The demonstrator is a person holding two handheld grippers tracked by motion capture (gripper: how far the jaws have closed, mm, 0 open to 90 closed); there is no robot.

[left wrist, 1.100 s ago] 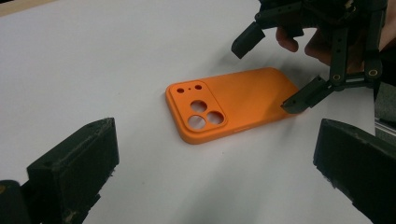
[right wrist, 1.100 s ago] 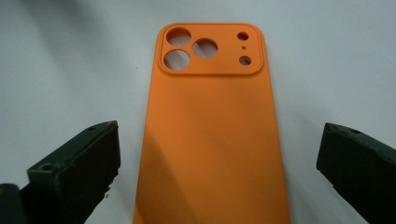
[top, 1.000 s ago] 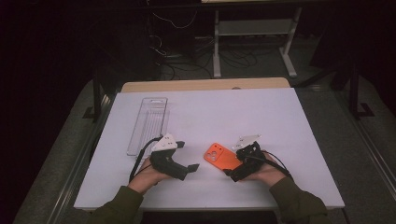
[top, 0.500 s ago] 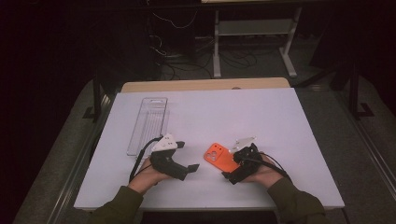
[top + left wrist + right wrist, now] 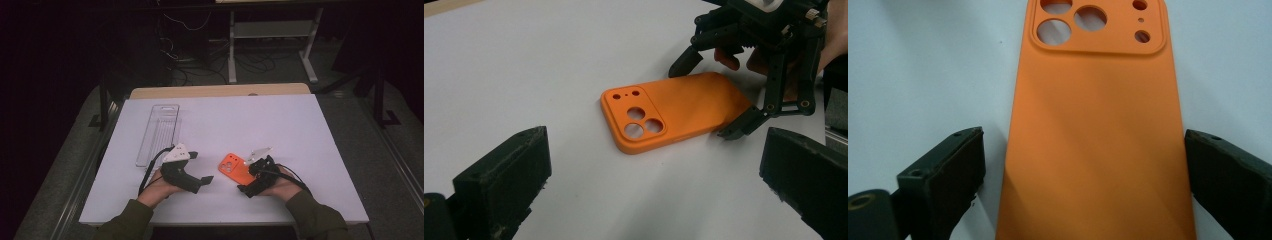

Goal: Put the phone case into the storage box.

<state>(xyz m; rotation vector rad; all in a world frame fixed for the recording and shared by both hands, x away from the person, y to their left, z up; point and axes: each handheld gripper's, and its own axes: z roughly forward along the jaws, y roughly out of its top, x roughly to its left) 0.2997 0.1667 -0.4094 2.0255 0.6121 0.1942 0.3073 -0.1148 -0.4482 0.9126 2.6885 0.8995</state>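
Looking at this from the near edge of the desk [image 5: 300,125], both hands are down low with the grippers, and the pickup looks like it's only just starting. The right gripper [image 5: 248,179] has its fingers wide apart, one on each side of the near end of the orange phone case [image 5: 233,168], not pinching it yet as far as I can tell. In the right gripper view there's a gap on the left side, and the other finger sits right at the case's edge. So the straddle is done; closing and lifting are left.

The left gripper [image 5: 200,168] sits just to the left, also wide open, holding nothing, aimed at the case.

The case lies flat, back side up, right of centre on the near half. Its long axis runs from near-right to far-left, with the camera cutouts at the far-left end.

Farther back on the left lies a clear plastic tray [image 5: 159,133], untouched, well apart from the case.
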